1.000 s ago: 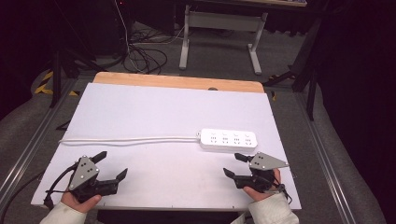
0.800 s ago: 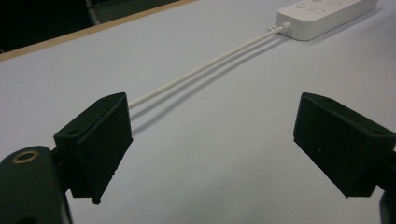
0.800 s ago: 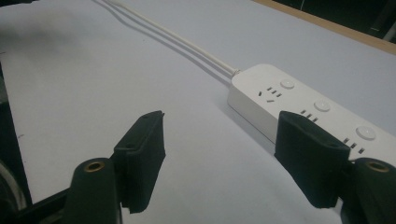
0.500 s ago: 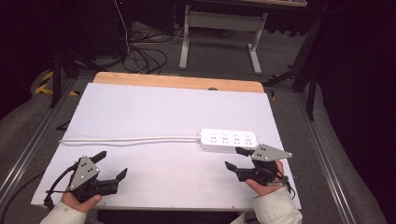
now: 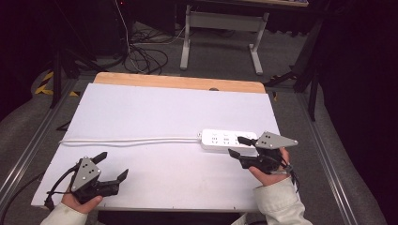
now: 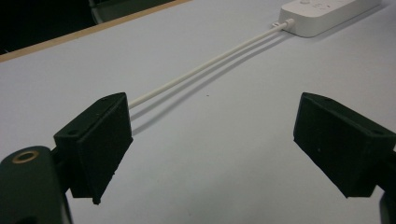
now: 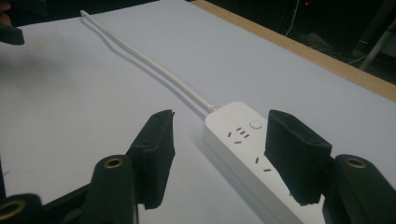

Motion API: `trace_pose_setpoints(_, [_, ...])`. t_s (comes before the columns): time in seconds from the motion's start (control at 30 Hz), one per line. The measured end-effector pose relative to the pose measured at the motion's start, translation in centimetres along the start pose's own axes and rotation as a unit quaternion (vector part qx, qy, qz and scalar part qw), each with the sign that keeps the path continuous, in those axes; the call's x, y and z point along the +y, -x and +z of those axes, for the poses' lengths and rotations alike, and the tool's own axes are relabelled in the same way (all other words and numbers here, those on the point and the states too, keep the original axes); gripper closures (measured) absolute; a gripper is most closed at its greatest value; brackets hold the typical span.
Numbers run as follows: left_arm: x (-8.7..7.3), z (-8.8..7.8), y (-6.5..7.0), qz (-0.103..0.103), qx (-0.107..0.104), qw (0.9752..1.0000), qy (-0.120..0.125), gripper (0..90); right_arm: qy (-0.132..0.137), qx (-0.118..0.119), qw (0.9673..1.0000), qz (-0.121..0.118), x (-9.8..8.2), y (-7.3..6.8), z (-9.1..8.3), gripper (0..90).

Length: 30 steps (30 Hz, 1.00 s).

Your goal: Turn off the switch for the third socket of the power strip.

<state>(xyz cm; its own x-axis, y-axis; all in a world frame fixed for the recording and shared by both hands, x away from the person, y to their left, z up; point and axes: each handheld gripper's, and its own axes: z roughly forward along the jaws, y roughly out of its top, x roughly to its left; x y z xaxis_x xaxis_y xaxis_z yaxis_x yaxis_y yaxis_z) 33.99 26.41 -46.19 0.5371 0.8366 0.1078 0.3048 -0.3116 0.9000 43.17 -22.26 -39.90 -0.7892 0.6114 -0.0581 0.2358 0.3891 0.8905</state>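
- Left gripper [image 5: 111, 168] at the near left edge of the table [image 5: 155, 108], jaws wide apart, nothing between them.
- Right gripper [image 5: 237, 146] over the strip's right end, covering it; jaws released, just been closing, astride without pressing.
- White strip [image 5: 220, 139] flat at mid-right: round button, socket slots.
- Cord [image 5: 131, 140] running left, far end indistinct.

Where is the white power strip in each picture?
High view: power strip right of centre on the table, in front of the right gripper.
Left gripper view: top right corner.
Right gripper view: lower middle, between the jaws, untouched.
Shared landmark: its white cord.
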Motion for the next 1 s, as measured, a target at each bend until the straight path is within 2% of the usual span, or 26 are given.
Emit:
trace_pose_setpoints(0.2, [0.0,-0.1,0.0,-0.001,0.002,1.0000,0.001,11.9,-0.003,-0.011,0.9999,0.008,0.5,0.7,0.4,44.0])
trace_pose_setpoints(0.4, [-0.1,-0.3,0.0,0.001,0.005,1.0000,0.001,12.0,-0.003,-0.020,0.9997,0.013,0.8,1.5,0.5,48.6])
trace_pose_setpoints(0.5, [-0.1,-0.4,-0.1,0.002,0.007,1.0000,0.002,11.9,-0.009,-0.024,0.9995,0.017,0.8,1.9,0.6,55.0])
trace_pose_setpoints(0.57, [-0.1,-0.4,0.0,0.000,0.006,1.0000,0.001,12.0,-0.012,-0.027,0.9995,0.016,0.8,2.0,0.8,62.3])
trace_pose_setpoints(0.6, [-0.1,-0.3,0.0,0.000,0.006,1.0000,0.002,12.0,-0.012,-0.027,0.9995,0.016,0.8,2.0,0.8,62.3])
trace_pose_setpoints(0.63, [-0.1,-0.4,0.0,0.005,0.006,1.0000,0.001,12.0,-0.013,-0.017,0.9996,0.020,0.7,2.2,1.0,73.8])
trace_pose_setpoints(0.67, [-0.1,-0.4,0.1,0.005,0.007,1.0000,0.001,12.0,-0.013,-0.012,0.9996,0.023,0.7,2.3,1.2,78.4])
trace_pose_setpoints(0.7, [-0.1,-0.4,0.1,0.009,0.006,0.9999,0.001,12.0,-0.013,-0.012,0.9996,0.023,0.7,2.3,1.2,78.4])
trace_pose_setpoints(0.73, [-0.1,-0.3,0.1,0.008,0.005,1.0000,0.002,12.0,-0.013,-0.012,0.9995,0.028,0.7,2.5,1.4,87.6])
trace_pose_setpoints(0.77, [-0.1,-0.3,0.1,0.008,0.005,1.0000,0.002,12.0,-0.012,-0.018,0.9994,0.028,0.8,2.6,1.4,89.8])
trace_pose_setpoints(1.0, [-0.1,-0.3,0.0,0.006,0.005,1.0000,0.002,12.0,-0.023,-0.047,0.9982,0.030,0.7,3.4,2.2,90.0])
